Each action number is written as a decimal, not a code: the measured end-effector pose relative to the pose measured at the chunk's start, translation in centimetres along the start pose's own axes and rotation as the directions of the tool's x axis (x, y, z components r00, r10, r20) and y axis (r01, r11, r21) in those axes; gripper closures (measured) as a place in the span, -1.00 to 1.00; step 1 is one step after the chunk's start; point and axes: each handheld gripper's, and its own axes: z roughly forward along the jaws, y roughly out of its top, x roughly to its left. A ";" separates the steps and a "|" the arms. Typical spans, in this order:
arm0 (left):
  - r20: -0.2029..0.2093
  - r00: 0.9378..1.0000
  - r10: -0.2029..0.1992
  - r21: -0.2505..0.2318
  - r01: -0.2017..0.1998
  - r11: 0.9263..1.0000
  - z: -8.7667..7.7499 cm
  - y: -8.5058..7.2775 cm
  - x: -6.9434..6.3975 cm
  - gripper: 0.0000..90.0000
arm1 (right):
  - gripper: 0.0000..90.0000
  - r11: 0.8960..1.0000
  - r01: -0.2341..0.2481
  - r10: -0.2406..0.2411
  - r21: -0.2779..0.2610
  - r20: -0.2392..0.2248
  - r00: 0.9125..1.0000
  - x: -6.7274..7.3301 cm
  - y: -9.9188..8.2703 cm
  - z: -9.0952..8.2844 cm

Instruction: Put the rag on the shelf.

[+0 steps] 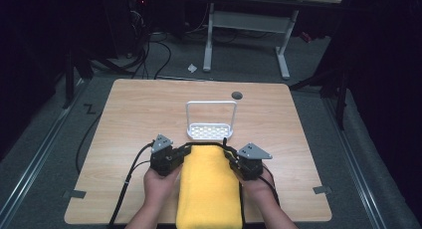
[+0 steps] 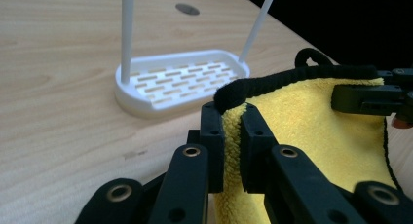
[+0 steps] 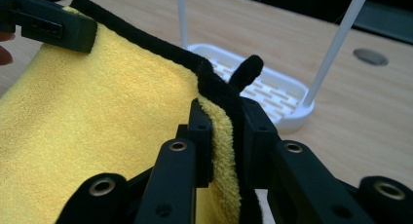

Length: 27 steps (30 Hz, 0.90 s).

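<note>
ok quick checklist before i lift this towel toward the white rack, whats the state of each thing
1. Left tongs grip: ok, jaws closed on the yellow towel at its black-trimmed far corner.
2. Right tongs grip: ok, jaws closed on the other far corner, by the black hanging loop.
3. Far edge between the two grips: ok, it runs fairly taut and raised off the table.
4. White rack: ok, upright just beyond the towel, tray bare.
5. Path to the rack: ok, no objects between the towel edge and the rack.
6. Near end of the towel: cannot tell, it runs out of the high view at the bottom.
</note>
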 end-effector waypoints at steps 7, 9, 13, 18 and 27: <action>0.007 0.999 0.041 -0.085 -0.040 0.996 -1.2 2.6 -0.7 0.83 | 0.73 0.996 0.025 -0.023 -0.083 0.023 0.999 -0.1 2.8 -1.7; 0.004 0.999 0.049 -0.098 -0.048 0.994 -1.3 2.9 -0.8 0.84 | 0.73 0.994 0.038 -0.035 -0.102 0.033 0.999 -0.1 3.5 -2.0; 0.002 0.998 0.067 -0.145 -0.066 0.987 -1.8 4.3 -1.1 0.84 | 0.73 0.990 0.048 -0.042 -0.131 0.044 0.998 -0.2 4.5 -2.5; -0.008 0.996 0.092 -0.189 -0.092 0.978 -2.4 6.1 -1.7 0.84 | 0.73 0.981 0.053 -0.042 -0.186 0.061 0.997 -0.6 6.4 -3.2; -0.033 0.988 0.149 -0.258 -0.153 0.954 -3.5 9.3 -2.4 0.85 | 0.73 0.964 0.077 -0.058 -0.255 0.080 0.995 -1.1 9.2 -4.0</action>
